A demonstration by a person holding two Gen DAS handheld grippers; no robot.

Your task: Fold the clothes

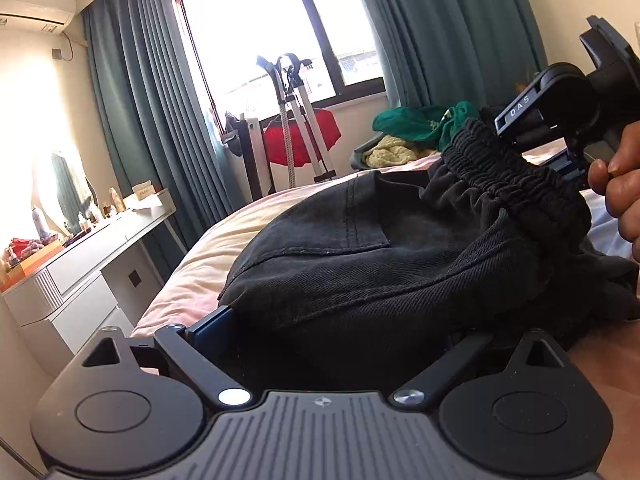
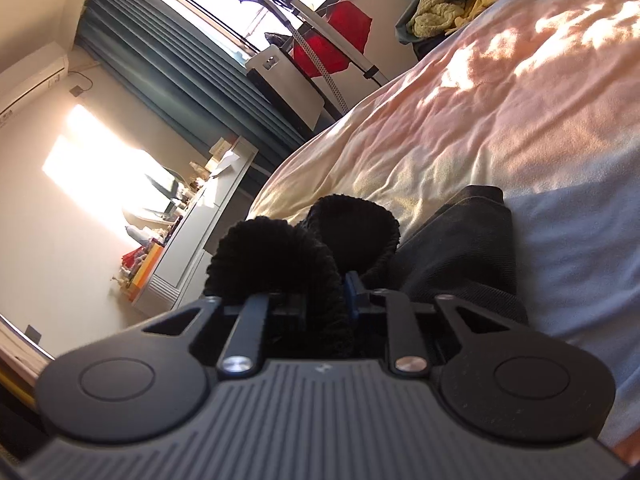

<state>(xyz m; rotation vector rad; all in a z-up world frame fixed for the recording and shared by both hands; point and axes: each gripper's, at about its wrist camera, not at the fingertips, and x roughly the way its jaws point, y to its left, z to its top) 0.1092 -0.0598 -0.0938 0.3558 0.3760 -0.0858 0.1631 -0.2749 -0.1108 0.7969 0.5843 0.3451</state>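
Garment: black trousers [image 1: 360, 248] with elastic waistband [image 1: 508, 176], bunched on the bed [image 2: 480, 100], rear pocket facing up.
Right gripper [image 2: 326, 292]: fingers clamped on the gathered waistband, ribbed black fabric bulging out past the tips; seen from the left wrist view it is gripping the band's far end, person's hand [image 1: 620, 196] on its handle.
Left gripper [image 1: 336, 320]: fingers spread wide, dark cloth lying between them; cannot tell whether they pinch it, right finger hidden under fabric.
Bed cover: pale pink-cream, sunlit, wrinkled.
Far end of bed: heap of green and yellow clothes [image 1: 404, 136].
Room: teal curtains [image 1: 132, 92], white dresser [image 1: 92, 256] with clutter.
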